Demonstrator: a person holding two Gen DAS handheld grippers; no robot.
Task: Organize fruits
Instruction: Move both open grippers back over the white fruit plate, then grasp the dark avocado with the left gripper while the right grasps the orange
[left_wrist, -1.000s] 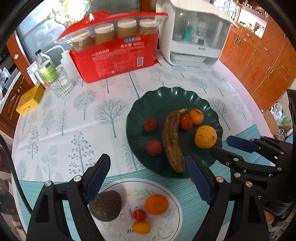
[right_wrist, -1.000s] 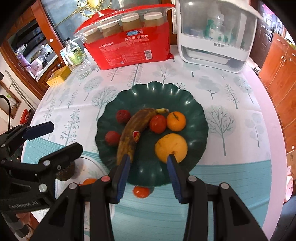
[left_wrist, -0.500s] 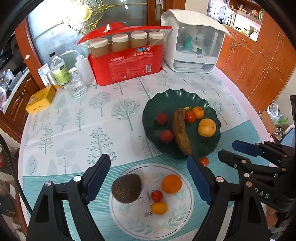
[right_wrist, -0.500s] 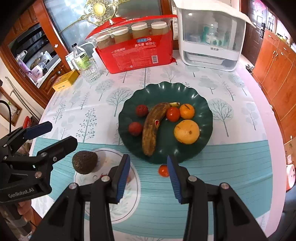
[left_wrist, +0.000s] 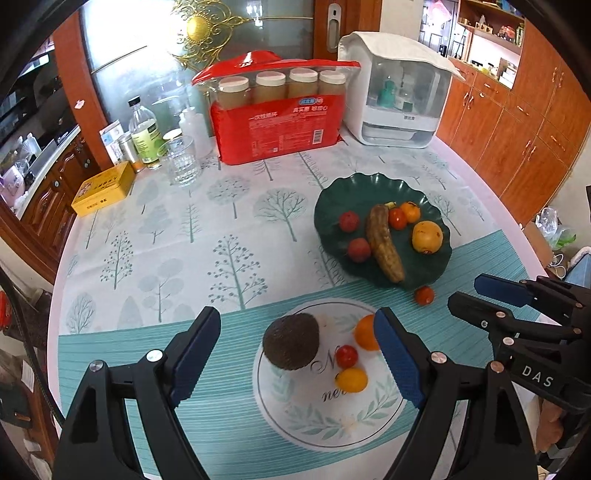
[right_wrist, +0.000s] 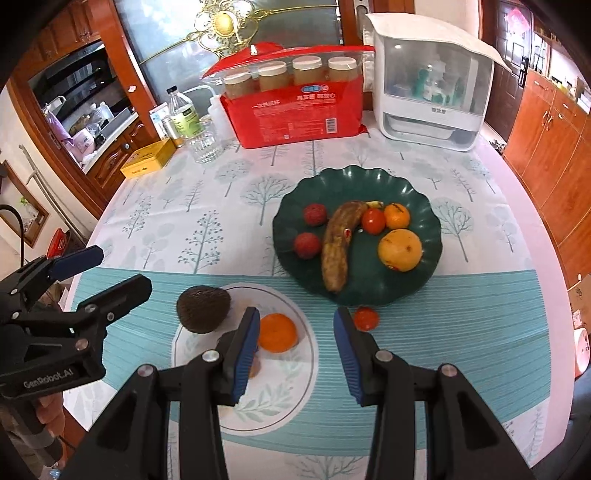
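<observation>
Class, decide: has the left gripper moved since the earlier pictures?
Yes. The left gripper has pulled back from the green plate, which now sits farther away in its view.

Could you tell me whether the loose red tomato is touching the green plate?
Apart: the left wrist view shows striped cloth between the tomato and the green plate.

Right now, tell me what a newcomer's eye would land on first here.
The scalloped dark green plate at centre right, holding a browned banana among red and orange fruit. Nearer, a white leaf-patterned plate carries a dark brown avocado on its left rim. A lone small red tomato sits on the teal-striped tablecloth between the plates.
</observation>
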